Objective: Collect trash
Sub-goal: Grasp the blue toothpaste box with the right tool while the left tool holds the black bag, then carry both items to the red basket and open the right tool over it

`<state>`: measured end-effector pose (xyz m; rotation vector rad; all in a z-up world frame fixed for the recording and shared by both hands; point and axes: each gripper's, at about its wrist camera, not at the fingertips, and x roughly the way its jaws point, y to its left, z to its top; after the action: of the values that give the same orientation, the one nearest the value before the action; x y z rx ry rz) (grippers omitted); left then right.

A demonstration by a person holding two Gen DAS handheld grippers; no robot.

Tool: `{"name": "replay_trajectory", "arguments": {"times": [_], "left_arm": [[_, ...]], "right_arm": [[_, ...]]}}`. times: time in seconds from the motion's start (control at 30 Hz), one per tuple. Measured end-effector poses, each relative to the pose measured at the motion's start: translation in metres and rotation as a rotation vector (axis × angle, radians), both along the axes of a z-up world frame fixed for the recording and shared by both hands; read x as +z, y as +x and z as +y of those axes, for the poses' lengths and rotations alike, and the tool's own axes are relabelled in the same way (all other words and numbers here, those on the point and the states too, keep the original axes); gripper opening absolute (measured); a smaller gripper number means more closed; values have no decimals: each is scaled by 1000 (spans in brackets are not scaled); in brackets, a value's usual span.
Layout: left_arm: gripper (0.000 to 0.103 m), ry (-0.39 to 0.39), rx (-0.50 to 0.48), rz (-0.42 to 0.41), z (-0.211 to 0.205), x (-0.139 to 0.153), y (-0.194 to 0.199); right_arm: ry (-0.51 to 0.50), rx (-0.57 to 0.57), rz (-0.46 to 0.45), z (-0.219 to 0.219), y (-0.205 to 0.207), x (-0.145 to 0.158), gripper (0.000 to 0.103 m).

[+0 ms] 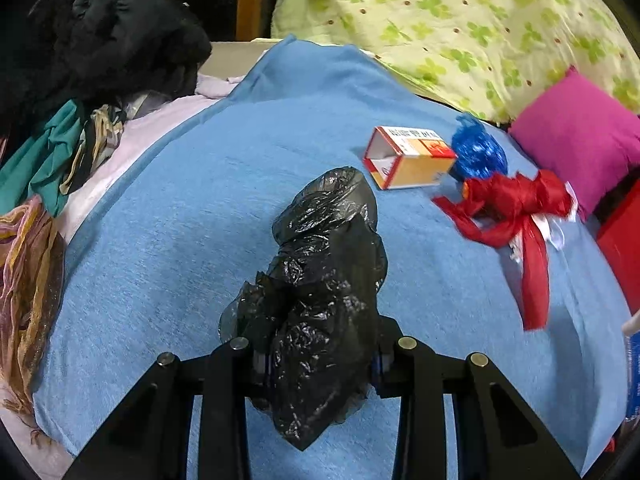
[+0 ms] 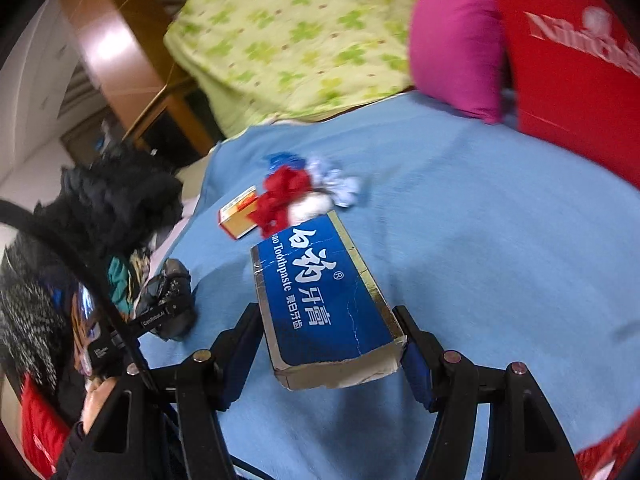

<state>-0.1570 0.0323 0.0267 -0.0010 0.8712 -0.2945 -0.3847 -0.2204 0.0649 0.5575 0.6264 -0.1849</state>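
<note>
In the left wrist view, the left tool is at the bottom centre of the frame, and its two fingers are clamped on a crumpled black plastic bag. The bag goes up from the fingers toward the middle of the frame, over the light blue towelling blanket that covers the bed. In the upper right of this frame a small red and orange cardboard box lies on its side with the open end to the left. Just beside it, to the right, is a shiny blue foil ball, and below this a red ribbon bow (a little blurred). A magenta cushion is at the right edge, a green clover-print quilt fills the upper right, and a pile of dark clothes is in the upper left.

In the right wrist view, the right tool is at the bottom centre and holds a long blue toothpaste carton with white letters. The carton stands between the two fingers with its torn open end near the camera, and the fingers press on its two sides. Its far end points to the middle of the frame, where the small box, the red bow and some white crumpled paper lie close together on the blanket. At the left edge the other tool with the black bag is visible.
</note>
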Motion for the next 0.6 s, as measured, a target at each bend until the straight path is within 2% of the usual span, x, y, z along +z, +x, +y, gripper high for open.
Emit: {"name": "replay_trajectory", "arguments": {"times": [0.13, 0.3, 0.6], "left_arm": [[36, 23, -21, -17, -6, 0, -12], [36, 62, -53, -41, -17, -2, -25], [36, 65, -57, -40, -20, -3, -24]], "right_arm": [[63, -38, -18, -11, -30, -8, 68], [128, -59, -26, -17, -45, -21, 68], [100, -19, -30, -10, -40, -26, 68]]}}
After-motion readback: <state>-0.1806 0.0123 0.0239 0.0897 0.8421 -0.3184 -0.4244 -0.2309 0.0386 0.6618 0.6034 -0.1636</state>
